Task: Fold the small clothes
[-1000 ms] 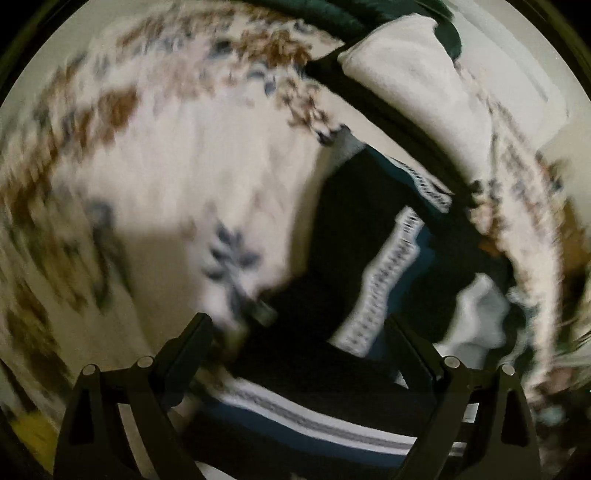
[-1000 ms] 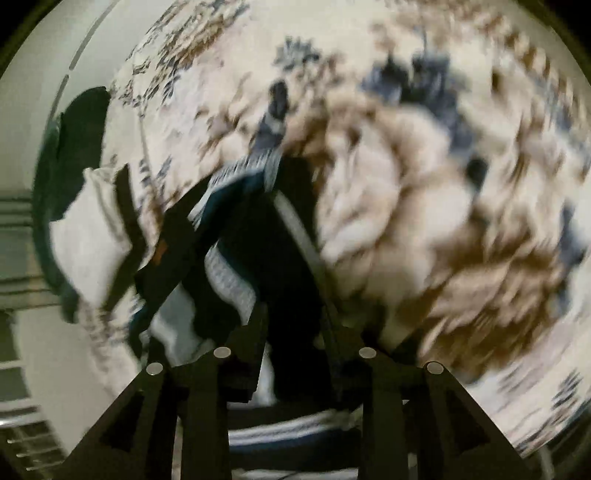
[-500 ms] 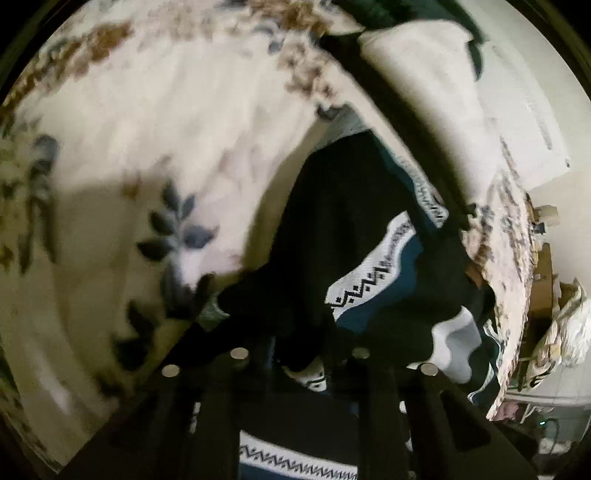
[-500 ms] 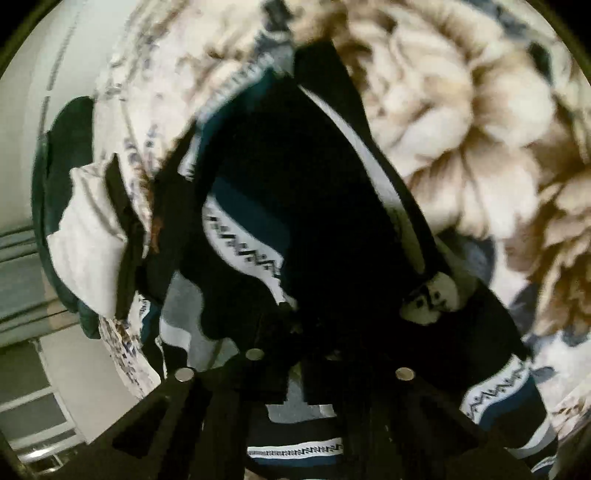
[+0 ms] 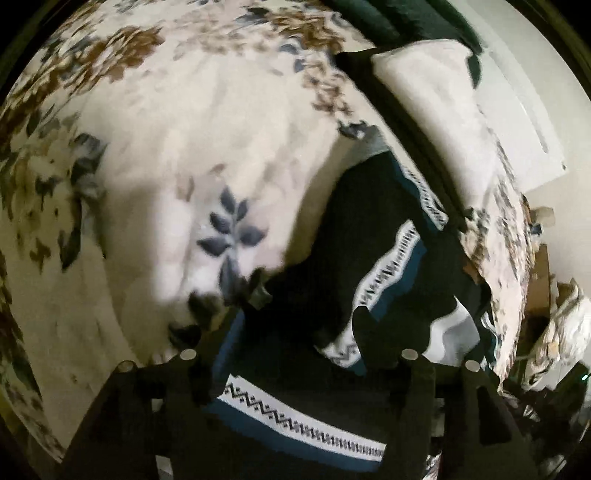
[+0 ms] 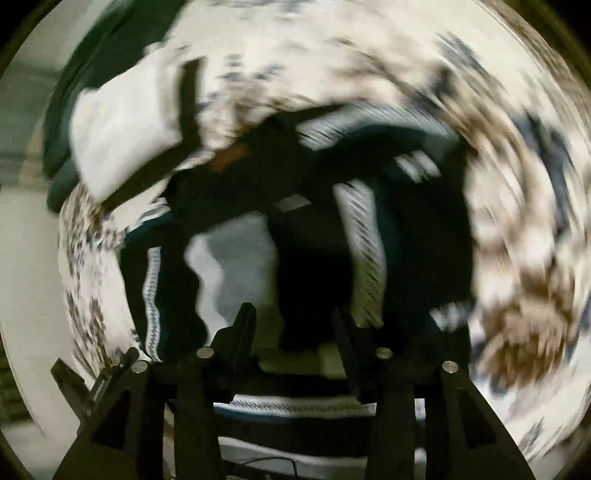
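A small dark knit garment point(image 5: 369, 251) with white zigzag bands and blue stripes lies bunched on a floral bedspread point(image 5: 166, 147). My left gripper point(image 5: 306, 314) is open, its fingers spread wide over the garment's near edge. In the right wrist view the same garment point(image 6: 325, 221) is blurred by motion. My right gripper point(image 6: 291, 325) is open just above it, holding nothing.
A white pillow point(image 5: 436, 103) and a dark green cushion point(image 5: 388, 18) lie at the head of the bed; they also show in the right wrist view point(image 6: 122, 129). The bed's edge and room clutter point(image 5: 554, 314) are at the right.
Both grippers were shut on the garment half a second ago and have opened. The right gripper is swinging, blurring its view. The garment has dropped onto the bedspread.
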